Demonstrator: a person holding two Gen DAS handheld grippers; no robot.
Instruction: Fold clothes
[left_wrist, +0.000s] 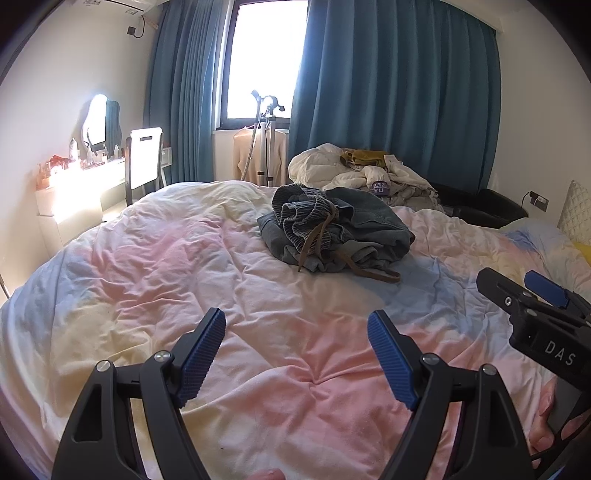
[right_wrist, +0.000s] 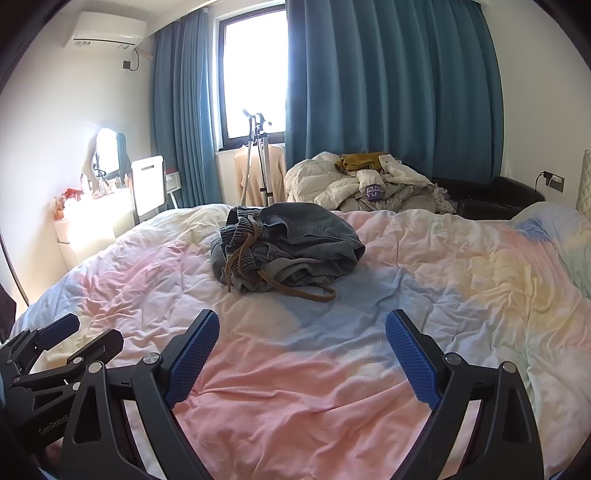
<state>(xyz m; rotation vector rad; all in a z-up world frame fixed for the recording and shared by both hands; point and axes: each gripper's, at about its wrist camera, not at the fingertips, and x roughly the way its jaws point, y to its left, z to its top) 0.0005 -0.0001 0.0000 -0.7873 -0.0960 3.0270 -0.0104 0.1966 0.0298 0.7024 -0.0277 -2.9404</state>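
Observation:
A crumpled heap of blue-grey denim clothing (left_wrist: 332, 229) (right_wrist: 288, 247) with a brown drawstring lies on the pastel duvet (left_wrist: 207, 266) (right_wrist: 443, 266), well ahead of both grippers. My left gripper (left_wrist: 297, 350) hovers low over the near part of the bed, open, nothing between its blue pads. My right gripper (right_wrist: 301, 350) is likewise open and empty over the bed. Each gripper shows in the other's view: the right one (left_wrist: 517, 295) at the right edge, the left one (right_wrist: 81, 332) at the lower left.
A pile of white bedding and clothes (left_wrist: 365, 173) (right_wrist: 369, 184) sits behind the bed on a black sofa (right_wrist: 495, 199). A garment steamer stand (left_wrist: 264, 140) is by the window. A white desk (left_wrist: 74, 199) and chair (left_wrist: 144, 158) are at left. Pillows (right_wrist: 554, 229) lie at right.

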